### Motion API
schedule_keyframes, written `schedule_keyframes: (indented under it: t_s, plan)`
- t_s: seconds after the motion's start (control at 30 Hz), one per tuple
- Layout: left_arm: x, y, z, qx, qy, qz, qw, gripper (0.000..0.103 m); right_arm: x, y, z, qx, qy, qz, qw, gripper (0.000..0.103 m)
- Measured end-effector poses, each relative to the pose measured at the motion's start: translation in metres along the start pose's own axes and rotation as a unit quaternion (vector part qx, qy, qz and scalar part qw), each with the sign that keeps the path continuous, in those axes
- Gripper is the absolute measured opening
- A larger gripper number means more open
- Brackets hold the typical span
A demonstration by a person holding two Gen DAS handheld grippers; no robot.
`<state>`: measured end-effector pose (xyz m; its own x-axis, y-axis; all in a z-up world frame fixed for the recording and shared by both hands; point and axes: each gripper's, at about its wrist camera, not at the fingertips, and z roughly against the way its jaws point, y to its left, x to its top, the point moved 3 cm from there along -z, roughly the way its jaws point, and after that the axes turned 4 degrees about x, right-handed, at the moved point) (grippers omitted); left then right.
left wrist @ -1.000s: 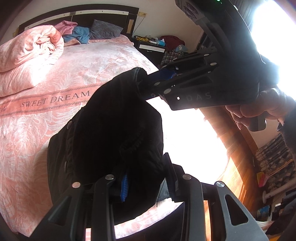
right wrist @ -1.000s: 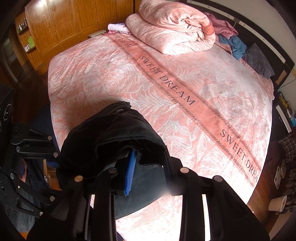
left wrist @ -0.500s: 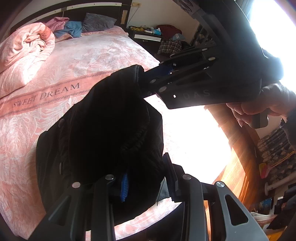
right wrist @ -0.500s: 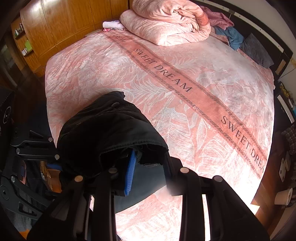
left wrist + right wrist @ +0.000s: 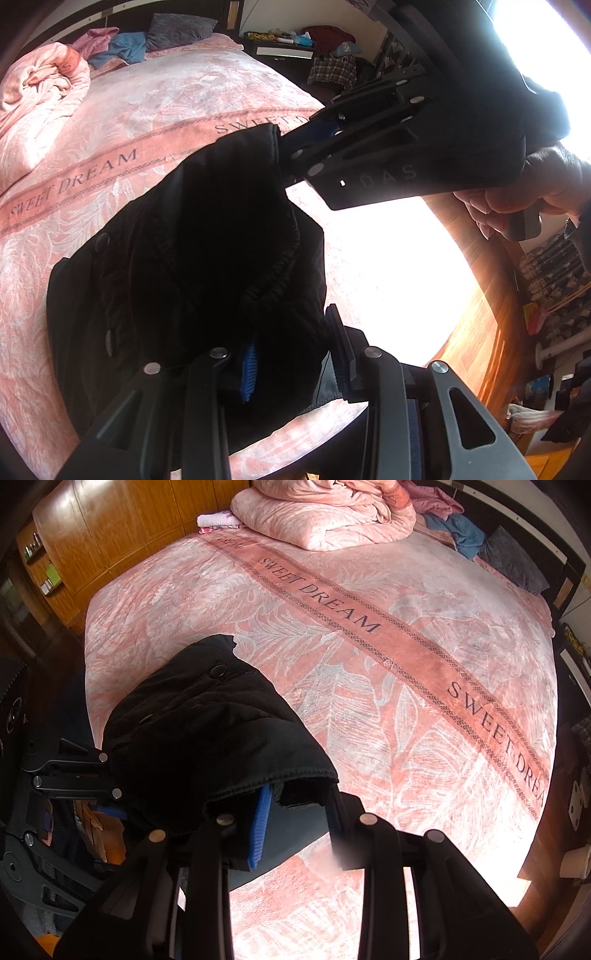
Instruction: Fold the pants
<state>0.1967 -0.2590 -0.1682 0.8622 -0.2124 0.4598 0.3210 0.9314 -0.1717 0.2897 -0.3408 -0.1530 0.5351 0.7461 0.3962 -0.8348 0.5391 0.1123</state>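
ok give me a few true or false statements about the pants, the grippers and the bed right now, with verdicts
1. Both grippers grip the black pants. True: the left gripper and the right gripper each clamp a bunch of the fabric.
2. The pants lie flat and fully folded on the bed. False: they hang bunched between the grippers above the bedspread.
3. The bedspread reads SWEET DREAM. True.
4. The rolled pink duvet is under the pants. False: it sits at the far end of the bed.

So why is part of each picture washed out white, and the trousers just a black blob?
Left wrist view: sunlight bleaches the bed beside the black pants, which lose detail. Right wrist view: milder glare near the bed's edge; fisheye bends everything.
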Motion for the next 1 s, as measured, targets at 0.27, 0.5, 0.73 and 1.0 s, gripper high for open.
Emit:
schedule_keyframes:
  t_s: [0.27,0.5,0.73,1.0]
  plan:
    - [0.002,0.006,-0.028,0.001,0.026,-0.009,0.9996,0.033,-0.019,-0.019,-0.022,0.017,0.003,-0.018,1.0,0.028]
    - [-0.001,0.007,-0.047,0.005,0.046,-0.018,0.9988,0.033,-0.035,-0.032,-0.041,0.028,0.01,-0.032,0.999,0.028]
    - [-0.008,0.004,-0.058,0.019,0.056,-0.035,0.9976,0.035,-0.047,-0.036,-0.053,0.032,0.013,-0.043,0.998,0.028]
    - [-0.008,-0.004,-0.059,0.026,0.068,-0.048,0.9962,0.037,-0.061,-0.037,-0.059,0.029,0.007,-0.068,0.997,0.03]
